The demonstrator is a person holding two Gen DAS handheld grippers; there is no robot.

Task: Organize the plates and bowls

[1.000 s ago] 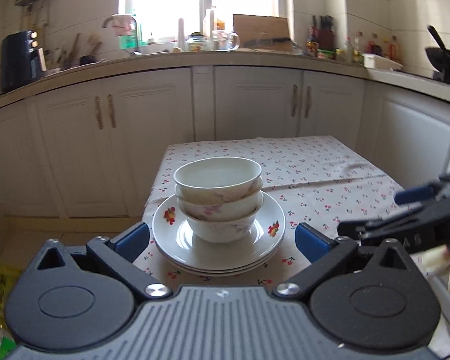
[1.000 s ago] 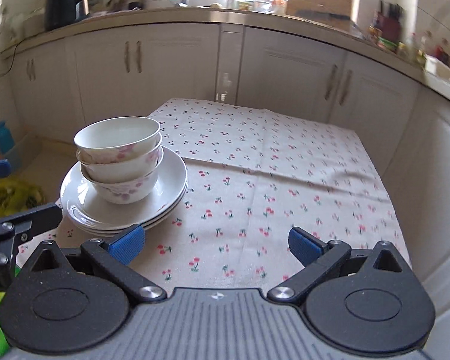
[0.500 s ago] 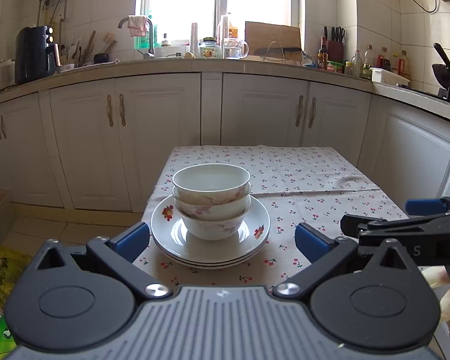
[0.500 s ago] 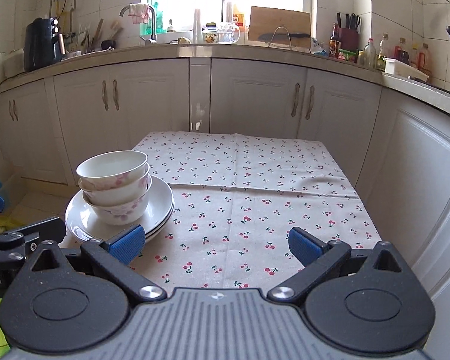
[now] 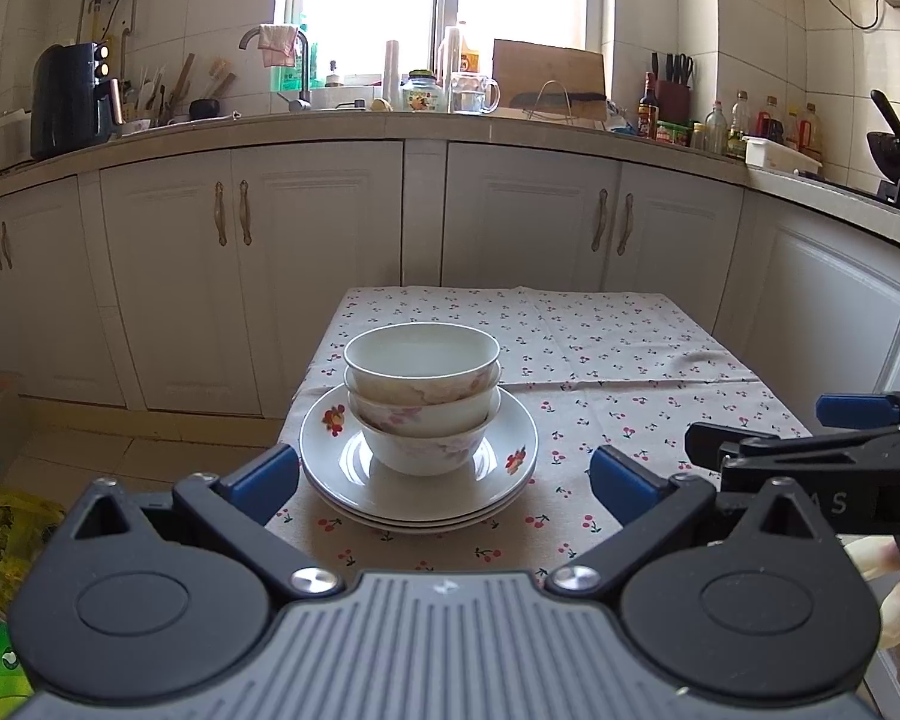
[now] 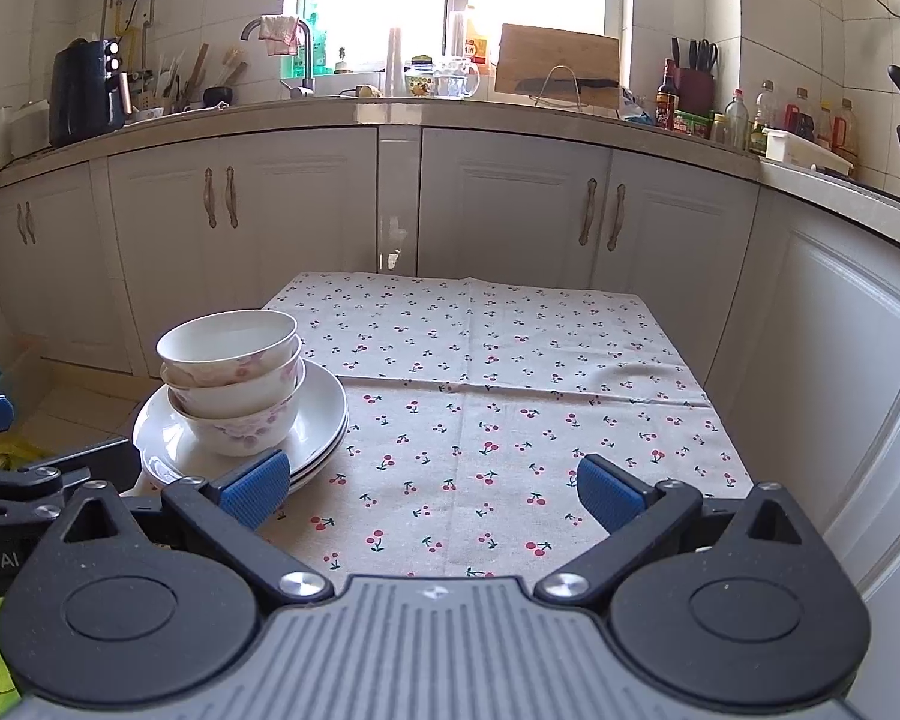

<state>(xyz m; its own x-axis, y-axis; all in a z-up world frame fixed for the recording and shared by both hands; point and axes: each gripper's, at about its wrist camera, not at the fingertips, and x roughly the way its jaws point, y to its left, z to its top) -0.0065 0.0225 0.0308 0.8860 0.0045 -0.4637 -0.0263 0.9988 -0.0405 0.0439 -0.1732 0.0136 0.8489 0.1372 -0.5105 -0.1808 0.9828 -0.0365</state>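
Three white floral bowls [image 5: 421, 396] sit nested on a stack of white plates [image 5: 513, 456] at the near left of the cherry-print table [image 5: 630, 384]. My left gripper [image 5: 444, 480] hovers open just in front of the stack, its blue pads either side of the plates' near rim, touching nothing. In the right wrist view the bowls [image 6: 231, 378] and plates [image 6: 324, 408] lie to the left, and my right gripper [image 6: 432, 492] is open over bare cloth. Each gripper shows at the edge of the other's view.
White cabinets [image 5: 306, 264] and a cluttered counter [image 5: 450, 120] run behind the table and along the right side. A black air fryer [image 5: 75, 99] stands at the left. Yellow bags [image 5: 0, 528] lie on the floor at the left. A hand [image 5: 894, 588] holds the right gripper.
Both grippers have pulled back and tilted up, so the stack sits lower and farther off and more of the kitchen shows. Bowls and plates have not moved.
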